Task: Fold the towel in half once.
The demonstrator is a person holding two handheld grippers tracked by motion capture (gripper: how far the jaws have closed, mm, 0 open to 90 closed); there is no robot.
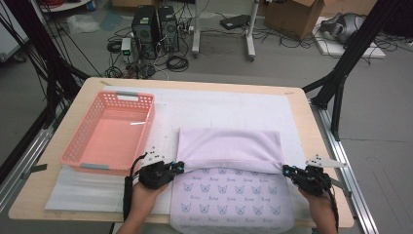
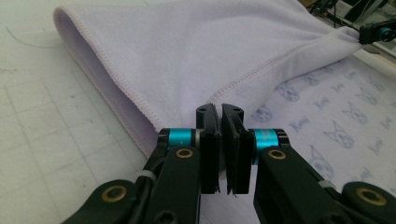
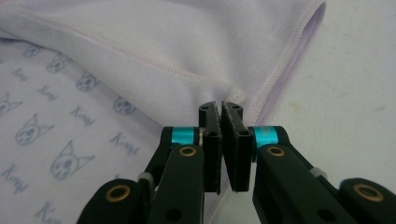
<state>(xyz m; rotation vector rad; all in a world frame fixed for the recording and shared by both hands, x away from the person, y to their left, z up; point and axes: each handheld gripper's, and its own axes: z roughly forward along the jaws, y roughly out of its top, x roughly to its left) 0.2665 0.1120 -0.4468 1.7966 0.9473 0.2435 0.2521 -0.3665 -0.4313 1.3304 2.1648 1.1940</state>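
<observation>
A lilac cloth lies on the table, its far half folded toward me so the plain side covers part of the side printed with cat faces. My left gripper is shut on the left corner of the folded edge; seen close, the jaws pinch the stitched hem. At the right corner my right gripper is shut on the cloth, and its tips hold a small bunch of fabric. The right gripper also appears far off in the left gripper view.
A pink plastic basket stands empty at the left, close to my left hand. A white mat covers the wooden table. Black frame poles, cables and computer towers stand on the floor beyond the table.
</observation>
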